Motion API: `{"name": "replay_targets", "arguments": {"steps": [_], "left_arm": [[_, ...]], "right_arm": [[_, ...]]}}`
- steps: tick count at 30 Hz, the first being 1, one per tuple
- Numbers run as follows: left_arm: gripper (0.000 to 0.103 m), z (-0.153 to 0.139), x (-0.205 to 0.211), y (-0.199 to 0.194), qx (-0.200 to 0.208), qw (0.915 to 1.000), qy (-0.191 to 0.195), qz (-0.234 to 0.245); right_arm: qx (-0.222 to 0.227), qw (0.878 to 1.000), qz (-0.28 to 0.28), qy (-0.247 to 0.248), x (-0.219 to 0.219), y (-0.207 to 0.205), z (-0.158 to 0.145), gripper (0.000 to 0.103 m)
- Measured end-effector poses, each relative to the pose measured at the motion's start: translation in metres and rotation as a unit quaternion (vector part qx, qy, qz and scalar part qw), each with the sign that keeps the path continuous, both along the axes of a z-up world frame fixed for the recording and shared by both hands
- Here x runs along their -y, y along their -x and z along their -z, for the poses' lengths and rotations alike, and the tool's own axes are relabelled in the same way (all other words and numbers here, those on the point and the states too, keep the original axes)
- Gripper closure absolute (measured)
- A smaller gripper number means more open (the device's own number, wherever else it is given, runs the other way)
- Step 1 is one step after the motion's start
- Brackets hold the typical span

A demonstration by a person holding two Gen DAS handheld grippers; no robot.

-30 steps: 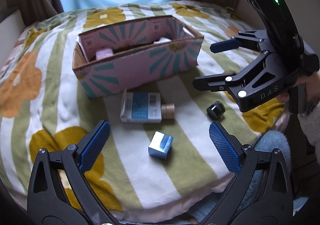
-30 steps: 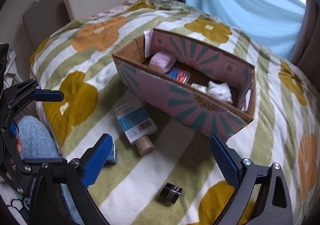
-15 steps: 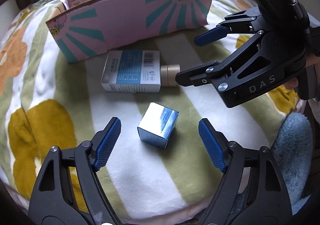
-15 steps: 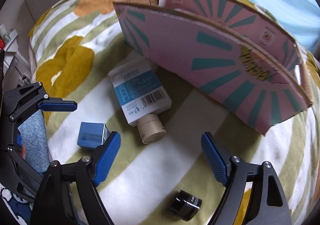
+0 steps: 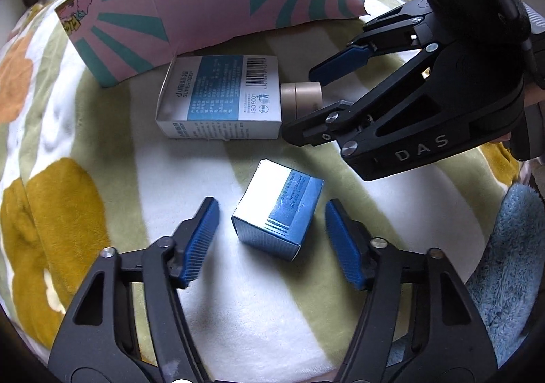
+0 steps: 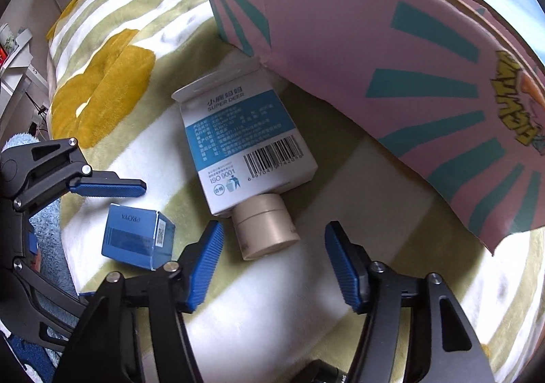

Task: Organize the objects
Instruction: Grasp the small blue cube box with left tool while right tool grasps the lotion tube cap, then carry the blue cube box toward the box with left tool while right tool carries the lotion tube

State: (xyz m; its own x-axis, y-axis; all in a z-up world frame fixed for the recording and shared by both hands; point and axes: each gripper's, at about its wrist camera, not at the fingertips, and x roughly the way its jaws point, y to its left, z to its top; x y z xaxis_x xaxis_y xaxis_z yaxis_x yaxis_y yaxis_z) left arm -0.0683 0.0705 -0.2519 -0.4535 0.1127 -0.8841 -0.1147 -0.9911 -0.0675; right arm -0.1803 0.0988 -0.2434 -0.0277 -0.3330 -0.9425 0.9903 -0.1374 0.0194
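Observation:
A small blue box (image 5: 277,209) lies on the flowered blanket between the open fingers of my left gripper (image 5: 272,240), not touched. It also shows in the right wrist view (image 6: 136,234). A white and blue carton (image 5: 221,96) with a beige cap (image 5: 301,100) lies in front of the pink box (image 5: 218,4). My right gripper (image 6: 272,260) is open, its fingers on either side of the beige cap (image 6: 264,229) of the carton (image 6: 245,141). In the left wrist view the right gripper (image 5: 316,103) straddles that cap.
The pink and teal cardboard box (image 6: 391,42) stands close behind the carton. The blanket (image 5: 61,199) covers a rounded bed. A blue fluffy cloth (image 5: 504,263) lies at the right edge. A small black jar (image 6: 327,374) peeks out at the bottom of the right wrist view.
Both grippers have moved down and forward. The left now brackets the small blue box; the right now brackets the carton's beige cap. Nothing has been gripped.

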Motion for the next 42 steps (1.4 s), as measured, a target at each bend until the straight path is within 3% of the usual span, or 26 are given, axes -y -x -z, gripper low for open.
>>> {"name": "replay_targets", "arguments": {"steps": [6,18,42], "left_arm": [[0.062,0.0,0.006,0.0,0.001,0.9998,-0.021,0.001],[0.063,-0.005,0.014,-0.002,0.003,0.9994,-0.034,-0.007],[0.063,-0.061,0.02,-0.013,-0.041,0.9977,-0.044,-0.031]], "right_arm": [[0.007,1.0,-0.01,-0.003,0.0,-0.001,0.002,0.067],[0.009,1.0,-0.004,0.012,-0.008,0.001,-0.006,0.068],[-0.001,0.998,0.018,0.057,-0.03,-0.018,-0.062,0.071]]}}
